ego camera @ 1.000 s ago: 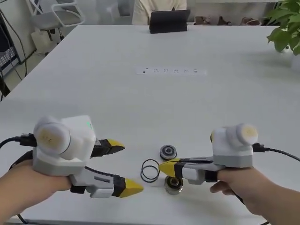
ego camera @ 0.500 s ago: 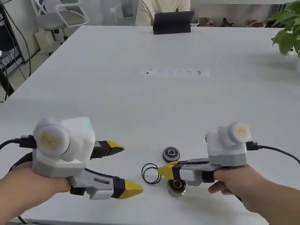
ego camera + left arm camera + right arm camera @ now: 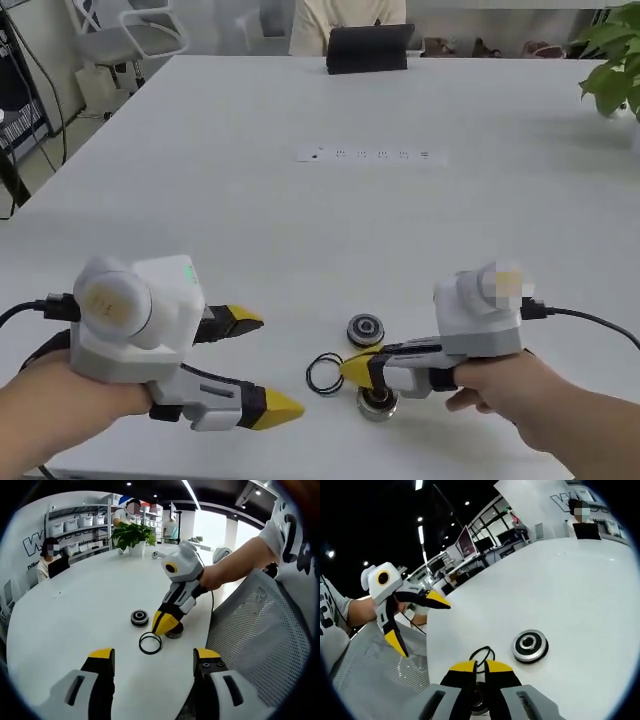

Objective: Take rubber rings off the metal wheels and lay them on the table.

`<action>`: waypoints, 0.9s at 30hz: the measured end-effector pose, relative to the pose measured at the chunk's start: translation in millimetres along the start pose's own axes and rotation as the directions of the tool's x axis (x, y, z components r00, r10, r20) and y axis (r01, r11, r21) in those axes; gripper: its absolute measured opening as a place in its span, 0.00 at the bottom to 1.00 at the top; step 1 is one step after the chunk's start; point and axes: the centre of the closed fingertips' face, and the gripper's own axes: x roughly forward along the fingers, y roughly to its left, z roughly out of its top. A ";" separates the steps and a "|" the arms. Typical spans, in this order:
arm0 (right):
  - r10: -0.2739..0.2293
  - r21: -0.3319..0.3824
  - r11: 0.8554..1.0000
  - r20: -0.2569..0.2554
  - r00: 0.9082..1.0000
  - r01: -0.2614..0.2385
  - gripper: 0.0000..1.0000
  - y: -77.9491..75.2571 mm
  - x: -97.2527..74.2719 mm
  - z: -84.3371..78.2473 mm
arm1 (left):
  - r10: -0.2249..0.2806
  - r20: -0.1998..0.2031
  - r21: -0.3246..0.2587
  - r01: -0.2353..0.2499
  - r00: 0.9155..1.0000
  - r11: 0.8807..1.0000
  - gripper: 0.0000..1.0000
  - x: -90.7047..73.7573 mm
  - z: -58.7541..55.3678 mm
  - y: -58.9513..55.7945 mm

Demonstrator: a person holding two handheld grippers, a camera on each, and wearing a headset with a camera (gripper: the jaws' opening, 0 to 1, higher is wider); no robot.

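Hovering with its jaws pressed together, the right gripper [image 3: 352, 368] tips onto the near metal wheel [image 3: 377, 400], while the left gripper [image 3: 266, 364] hangs spread wide at left. Thin rubber rings [image 3: 324, 373] lie on the desk [image 3: 300, 220] just left of that wheel, and a far wheel [image 3: 365, 329] stands beyond. The rings look light, soft and stretchy, so pinching one strand at the rim seems best. The wheels look heavy, stiff and liable to slide.

The near wheel [image 3: 378, 402] lies mostly under the right gripper [image 3: 350, 368], so whether it carries rubber cannot be told. In the right gripper view the closed jaws cover part of the rings [image 3: 482, 652]. The right edge cuts off the plant [image 3: 612, 60], and the top edge the person [image 3: 347, 14]. The sockets on the power strip [image 3: 370, 154] are too small to make out.
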 end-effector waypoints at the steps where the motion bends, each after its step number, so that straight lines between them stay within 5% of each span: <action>1: -0.003 -0.008 1.000 -0.005 1.000 0.003 0.04 0.0 0.1 -0.8 | 0.000 -0.002 0.000 0.000 1.000 1.000 0.61 0.1 -0.6 -0.1; 11: -0.026 -0.035 0.999 -0.006 1.000 0.026 0.11 -4.1 -5.5 -3.6 | 0.004 -0.004 -0.002 -0.004 1.000 1.000 0.61 -0.4 -0.4 1.7; 27: -0.045 -0.072 0.996 0.066 0.997 0.049 0.16 -7.8 -25.1 11.8 | 0.009 -0.007 -0.005 -0.009 1.000 1.000 0.61 3.3 4.6 8.7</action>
